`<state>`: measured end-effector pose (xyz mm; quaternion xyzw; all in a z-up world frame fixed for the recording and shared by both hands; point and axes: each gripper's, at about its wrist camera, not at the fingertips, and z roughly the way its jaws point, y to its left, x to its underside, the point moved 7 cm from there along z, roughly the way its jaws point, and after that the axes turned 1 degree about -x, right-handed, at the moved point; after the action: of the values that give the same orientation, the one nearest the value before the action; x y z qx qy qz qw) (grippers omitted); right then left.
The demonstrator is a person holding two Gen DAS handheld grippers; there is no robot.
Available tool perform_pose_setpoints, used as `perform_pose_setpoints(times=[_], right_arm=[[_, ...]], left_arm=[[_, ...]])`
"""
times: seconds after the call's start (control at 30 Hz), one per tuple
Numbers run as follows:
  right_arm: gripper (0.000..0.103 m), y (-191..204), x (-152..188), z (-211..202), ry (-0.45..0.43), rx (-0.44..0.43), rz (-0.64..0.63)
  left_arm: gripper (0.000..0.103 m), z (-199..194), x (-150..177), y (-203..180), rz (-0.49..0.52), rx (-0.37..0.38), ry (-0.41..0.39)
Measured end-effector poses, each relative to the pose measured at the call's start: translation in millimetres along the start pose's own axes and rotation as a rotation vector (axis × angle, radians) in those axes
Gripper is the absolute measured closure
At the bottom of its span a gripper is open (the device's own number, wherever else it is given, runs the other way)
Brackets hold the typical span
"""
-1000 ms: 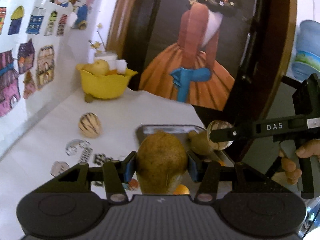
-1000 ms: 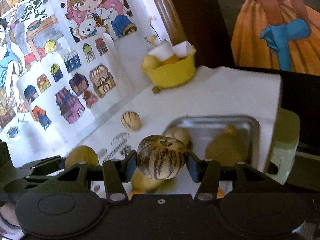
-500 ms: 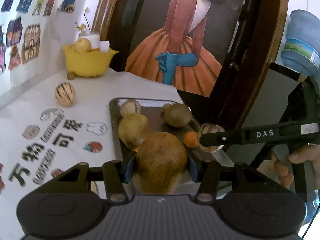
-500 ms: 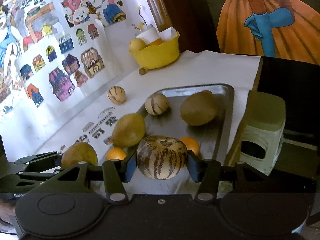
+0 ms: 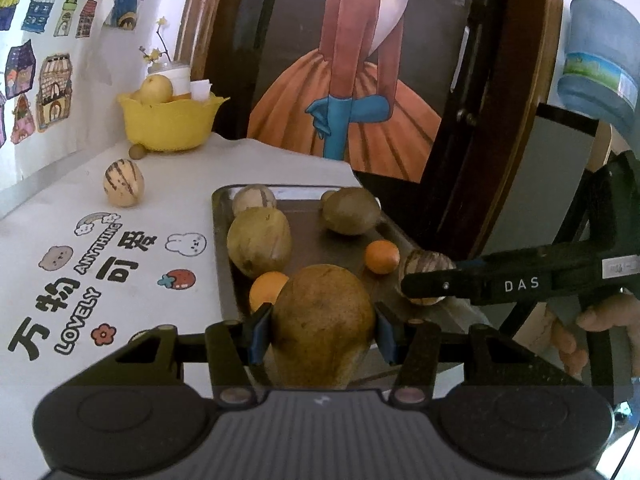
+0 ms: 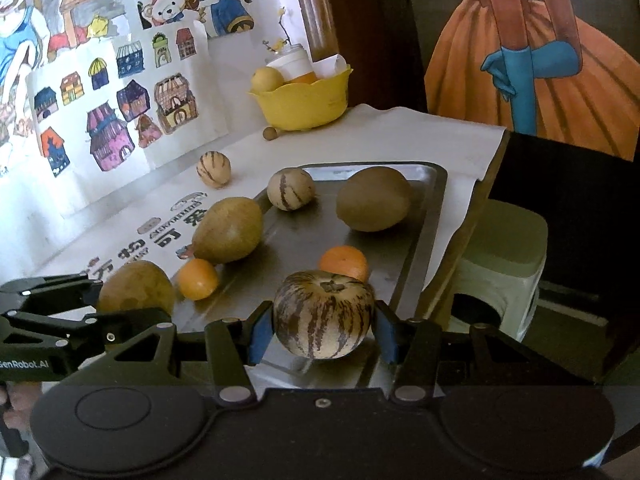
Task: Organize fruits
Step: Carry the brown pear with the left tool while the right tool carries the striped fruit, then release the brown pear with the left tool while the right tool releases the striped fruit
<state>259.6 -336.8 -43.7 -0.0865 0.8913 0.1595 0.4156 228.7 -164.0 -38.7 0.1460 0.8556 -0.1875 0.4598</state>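
Soft daylight; sharp, fisheye-warped edges

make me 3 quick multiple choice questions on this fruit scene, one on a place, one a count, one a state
1. Where is the yellow bowl?
A. on the tray
B. at the table's far end, by the wall
C. on the stool

2. How many oranges lie on the metal tray?
A. two
B. none
C. five

3. What is the right gripper doing?
A. hanging open, nothing in it
B. clamped on an orange
C. clamped on a striped melon

Answers: 1 B, the bowl stands past the tray near the wall drawings. 2 A, one near each long side. 3 C, both pads press the striped fruit's sides.
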Motion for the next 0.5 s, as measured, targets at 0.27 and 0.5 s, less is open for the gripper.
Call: perform_pose_setpoints(times=[0.27,0.5], right_arm=[[0.049,6,5,1,-0.031,0.031,-0.095],[0.049,10,7,1,-0.049,0.043,-0.154]], left_arm=[[0.047,8,-2,6,0.005,-0.015,0.031],[0.047,14,-2,12,-0.001,-0.023,0.049]])
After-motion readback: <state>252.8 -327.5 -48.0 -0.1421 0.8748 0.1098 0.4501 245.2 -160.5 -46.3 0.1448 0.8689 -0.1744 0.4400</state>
